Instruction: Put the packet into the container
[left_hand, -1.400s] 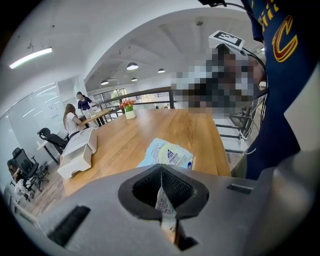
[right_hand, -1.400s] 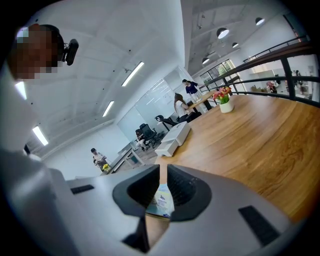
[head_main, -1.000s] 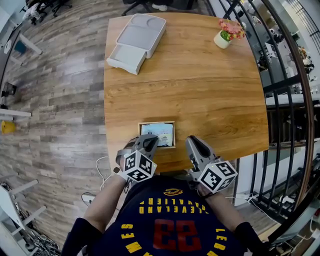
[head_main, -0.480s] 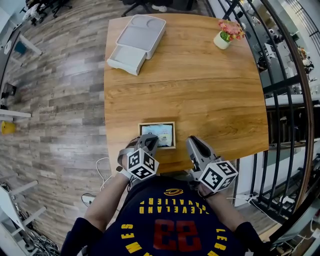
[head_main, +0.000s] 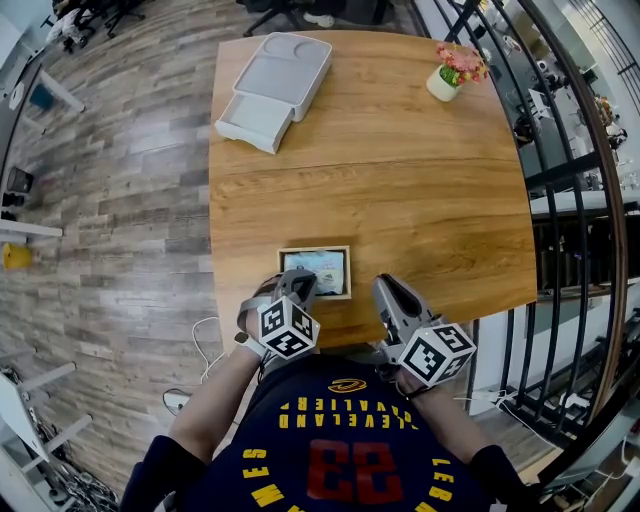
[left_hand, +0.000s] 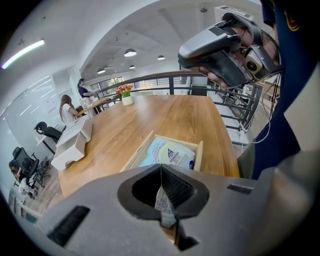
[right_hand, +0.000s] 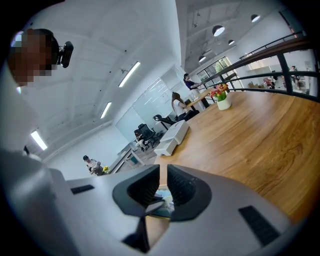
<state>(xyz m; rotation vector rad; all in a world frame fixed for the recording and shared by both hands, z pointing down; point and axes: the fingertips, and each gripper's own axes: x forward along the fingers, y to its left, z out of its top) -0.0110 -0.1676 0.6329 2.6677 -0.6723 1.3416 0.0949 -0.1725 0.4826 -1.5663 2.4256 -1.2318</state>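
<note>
- The left gripper (left_hand: 161, 192) has its 2 ribbed black pads (left_hand: 175, 192) pressed together on a thin, crinkled, printed edge of the packet (left_hand: 170, 154).
- The rest of the packet, a soft pale-blue and white pouch with small dark print, lies flat inside the container (left_hand: 199, 155).
- The container is a shallow rectangular tray of light wood with thin upright walls. It sits on the table (head_main: 400, 180) close to the near edge.
- In the head view the left gripper (head_main: 298, 282) reaches over the container's near left corner, and the packet (head_main: 315, 268) fills most of the container (head_main: 348, 270).
- The right gripper (right_hand: 163, 187) has its 2 jaws a narrow slit apart and grips nothing.
- In the head view the right gripper (head_main: 388, 285) rests just right of the container, apart from it.
- The table top is smooth, warm brown wood with a long grain.
- A white, rounded-corner plastic box (head_main: 275, 80) stands at the far left corner.
- A small white pot of pink flowers (head_main: 447, 75) stands at the far right corner.
</note>
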